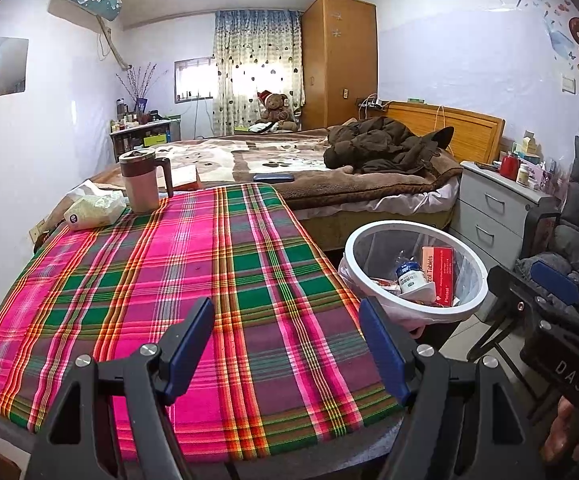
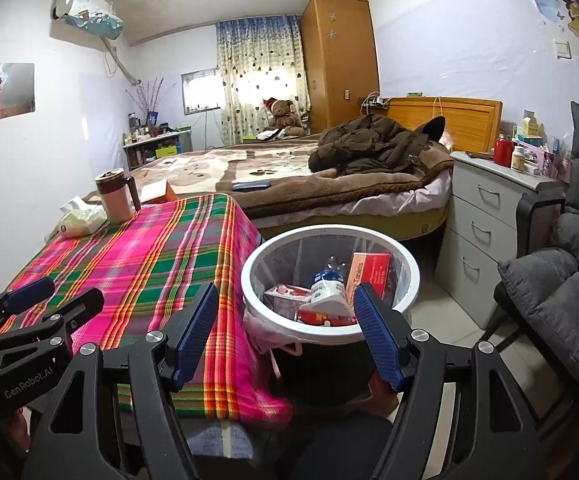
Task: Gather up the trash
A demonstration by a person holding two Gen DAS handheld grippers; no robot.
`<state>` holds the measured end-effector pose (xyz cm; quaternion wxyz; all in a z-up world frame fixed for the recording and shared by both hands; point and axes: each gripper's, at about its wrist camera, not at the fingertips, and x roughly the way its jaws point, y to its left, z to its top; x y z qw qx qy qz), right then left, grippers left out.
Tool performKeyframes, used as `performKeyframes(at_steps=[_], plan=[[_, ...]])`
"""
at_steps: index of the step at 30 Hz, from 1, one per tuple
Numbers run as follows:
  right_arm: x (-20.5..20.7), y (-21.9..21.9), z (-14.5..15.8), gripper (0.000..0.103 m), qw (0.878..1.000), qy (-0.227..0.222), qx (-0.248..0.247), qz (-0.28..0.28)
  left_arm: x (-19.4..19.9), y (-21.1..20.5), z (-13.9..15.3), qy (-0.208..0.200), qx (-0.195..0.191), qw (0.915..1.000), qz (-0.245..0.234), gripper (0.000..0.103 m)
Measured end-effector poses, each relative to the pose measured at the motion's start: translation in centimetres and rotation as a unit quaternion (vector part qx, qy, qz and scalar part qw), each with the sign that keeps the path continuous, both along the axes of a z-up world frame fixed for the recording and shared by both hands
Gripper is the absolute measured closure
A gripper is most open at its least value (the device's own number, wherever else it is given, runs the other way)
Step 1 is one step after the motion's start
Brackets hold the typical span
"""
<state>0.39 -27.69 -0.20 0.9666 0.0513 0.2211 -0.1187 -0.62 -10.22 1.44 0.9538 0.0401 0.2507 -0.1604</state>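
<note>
A: Both tongs — left tongs [image 1: 287, 350] and right tongs [image 2: 287, 334] — gape apart, empty. Trash?

B: Tablet box [image 2: 369, 276] and pill bottle [image 2: 326, 285] sit in the bin [image 2: 407, 276] beside the counter [image 1: 193, 272]. Probably finished — sweep the plaid once, leaving mug [image 1: 142, 181] and tissue pack [image 1: 95, 210].

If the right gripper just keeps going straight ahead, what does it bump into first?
Probably the white trash bin. The right gripper is open and points at the bin's near rim, beside the plaid table. Depth is hard to judge; aimed slightly higher, it would meet the boxes inside.
</note>
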Motion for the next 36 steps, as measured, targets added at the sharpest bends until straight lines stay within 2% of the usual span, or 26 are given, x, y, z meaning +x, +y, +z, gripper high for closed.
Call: performKeyframes(at_steps=[36], plan=[[-0.06,0.11,-0.17,0.032,1.0,0.005,0.002,-0.002,0.11,0.36,0.03,-0.001,0.003,1.0,0.003,0.027]])
